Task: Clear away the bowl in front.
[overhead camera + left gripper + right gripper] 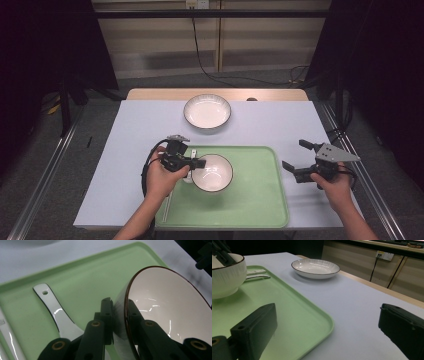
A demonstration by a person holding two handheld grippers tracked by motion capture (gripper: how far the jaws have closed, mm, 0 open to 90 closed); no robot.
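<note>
white bowl (212,172), dark-rimmed, on green tray (260,200)

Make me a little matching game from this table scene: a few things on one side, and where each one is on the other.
Things:
1. bowl
2. plate
3. spoon
4. right gripper

Places or states:
A. lying flat on the green tray
B. rim clamped between the left gripper jaws
C. jaws wide apart, holding nothing
D. on the table beyond the tray

Pairs: 1-B, 2-D, 3-A, 4-C
</note>
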